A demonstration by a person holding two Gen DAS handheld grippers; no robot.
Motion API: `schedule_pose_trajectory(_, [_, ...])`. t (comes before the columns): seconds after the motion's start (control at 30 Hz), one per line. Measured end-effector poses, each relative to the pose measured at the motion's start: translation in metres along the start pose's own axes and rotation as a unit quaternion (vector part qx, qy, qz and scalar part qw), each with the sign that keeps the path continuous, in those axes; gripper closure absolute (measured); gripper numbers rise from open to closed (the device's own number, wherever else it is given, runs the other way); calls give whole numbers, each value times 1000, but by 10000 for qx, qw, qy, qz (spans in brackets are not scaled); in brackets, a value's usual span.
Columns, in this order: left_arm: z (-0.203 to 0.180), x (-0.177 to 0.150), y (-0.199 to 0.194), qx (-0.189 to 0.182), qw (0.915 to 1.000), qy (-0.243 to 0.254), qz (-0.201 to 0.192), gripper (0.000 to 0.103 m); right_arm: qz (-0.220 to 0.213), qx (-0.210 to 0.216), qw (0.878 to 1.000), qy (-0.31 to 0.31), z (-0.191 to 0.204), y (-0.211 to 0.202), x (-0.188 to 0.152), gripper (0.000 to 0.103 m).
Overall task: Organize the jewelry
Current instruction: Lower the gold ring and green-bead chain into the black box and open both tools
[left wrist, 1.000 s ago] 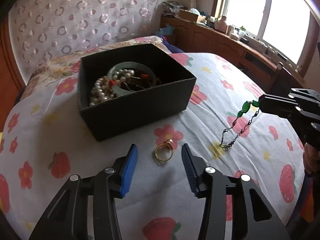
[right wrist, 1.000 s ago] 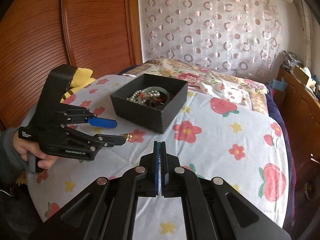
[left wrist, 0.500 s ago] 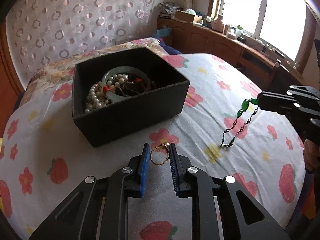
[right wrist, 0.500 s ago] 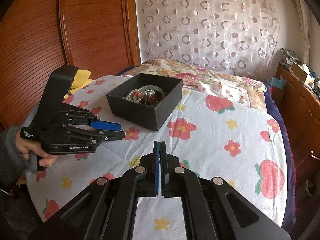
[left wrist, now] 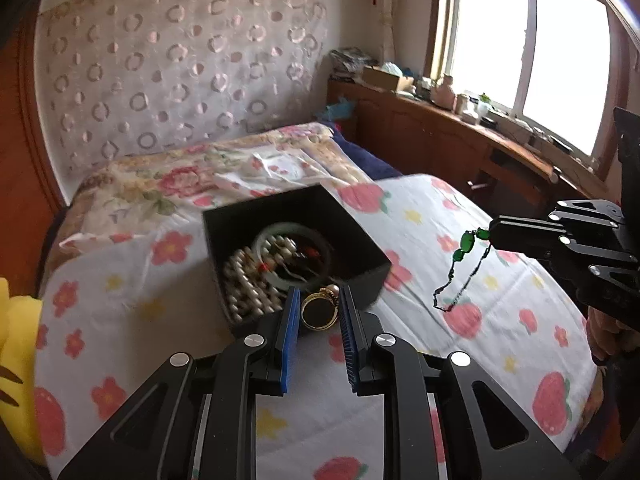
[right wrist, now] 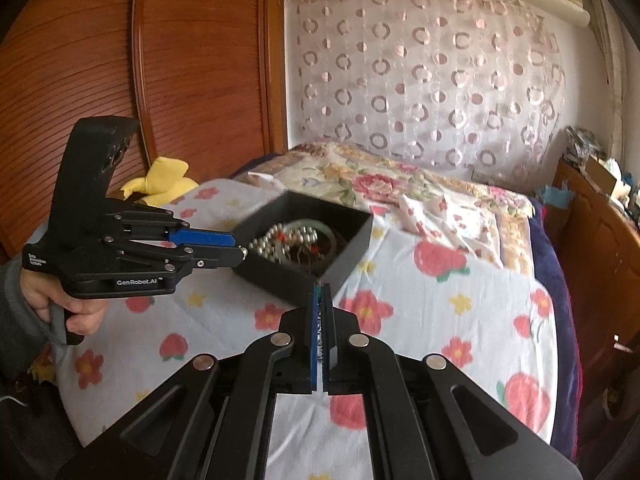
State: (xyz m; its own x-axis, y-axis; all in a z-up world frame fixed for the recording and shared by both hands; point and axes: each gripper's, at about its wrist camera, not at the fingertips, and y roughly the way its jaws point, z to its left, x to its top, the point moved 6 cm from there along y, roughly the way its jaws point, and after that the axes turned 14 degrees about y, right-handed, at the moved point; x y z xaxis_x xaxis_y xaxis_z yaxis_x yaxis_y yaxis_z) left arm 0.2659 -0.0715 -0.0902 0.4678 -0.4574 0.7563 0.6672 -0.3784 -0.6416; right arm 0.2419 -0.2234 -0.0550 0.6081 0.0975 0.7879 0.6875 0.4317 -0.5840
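My left gripper [left wrist: 319, 300] is shut on a gold ring with a pearl [left wrist: 320, 309] and holds it above the bed at the near wall of the black jewelry box [left wrist: 280, 208]. The box holds a pearl strand [left wrist: 244, 284], a jade bangle [left wrist: 296, 232] and other pieces. My right gripper [right wrist: 321, 292] is shut on a dark chain with green stones [left wrist: 464, 256], which hangs free to the right of the box. In the right wrist view the left gripper [right wrist: 240, 254] sits at the box's [right wrist: 340, 268] left edge.
The box rests on a floral bedsheet [left wrist: 460, 344] with a folded floral quilt [left wrist: 180, 176] behind it. A yellow soft toy [left wrist: 16, 344] lies at the left. A wooden sideboard [left wrist: 460, 132] with clutter runs under the window at the right.
My left gripper shut on the gold ring and lifted it off the sheet toward the box. My right gripper raised the green-stone chain clear of the bed.
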Motion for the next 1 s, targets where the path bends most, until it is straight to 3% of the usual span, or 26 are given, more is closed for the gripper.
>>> schedule_pose_trajectory(0.5, [27, 9, 6, 190, 9996, -179, -77, 85, -279, 283, 9990, -218, 27, 30, 58, 101])
schedule_pose_trajectory(1.0, [43, 11, 22, 194, 9996, -217, -26, 85, 177, 268, 9995, -68, 17, 79, 42, 99])
